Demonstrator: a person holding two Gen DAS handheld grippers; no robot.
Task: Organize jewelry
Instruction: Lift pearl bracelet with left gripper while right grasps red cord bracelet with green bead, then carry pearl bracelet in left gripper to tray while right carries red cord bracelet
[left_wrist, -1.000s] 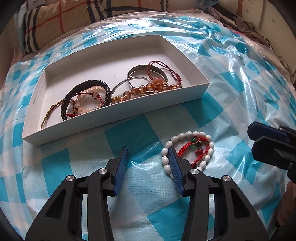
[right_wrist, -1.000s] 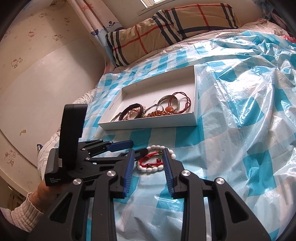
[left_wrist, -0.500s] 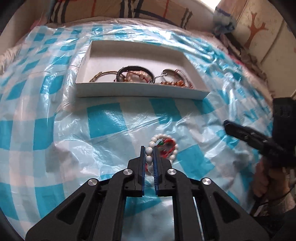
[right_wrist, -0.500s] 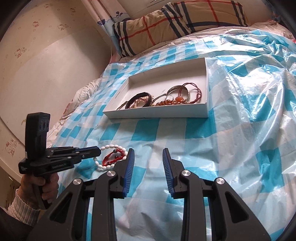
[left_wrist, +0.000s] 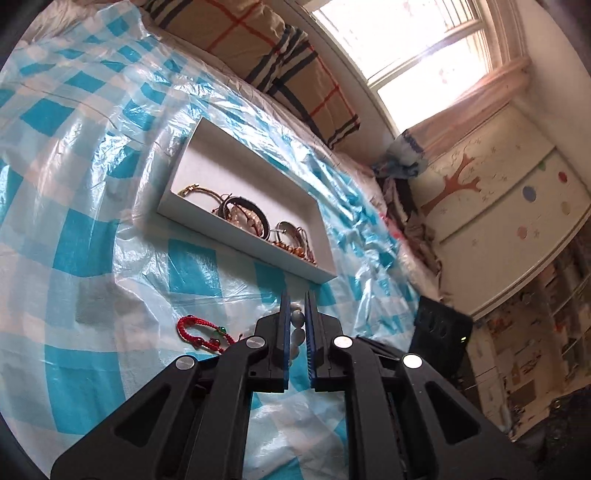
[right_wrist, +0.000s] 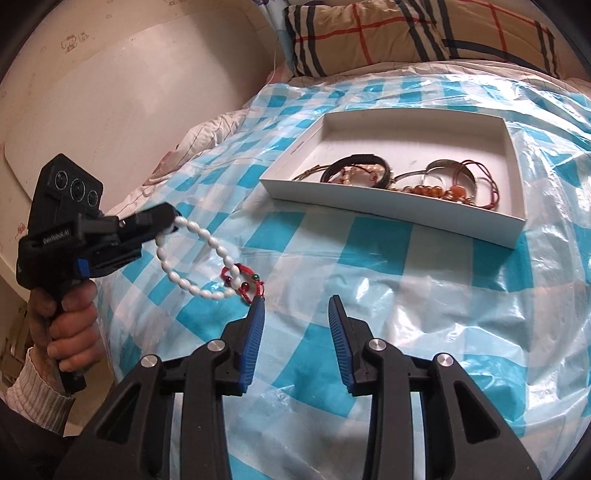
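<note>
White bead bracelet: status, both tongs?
Left tongs shut on white bead bracelet, lifted off sheet. Right tongs open, empty. Path to white tray looks clear.

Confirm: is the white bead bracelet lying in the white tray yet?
No, the white bead bracelet hangs from the left gripper, outside the white tray.

Two black handheld grippers with blue ribbed pads
Right gripper: black angular fingers with cut-out windows, silver round screws behind the blue pads. Left gripper matches; its pistol-grip body carries three round lenses and faint white lettering. A cream ribbed sleeve cuffs the hand
</note>
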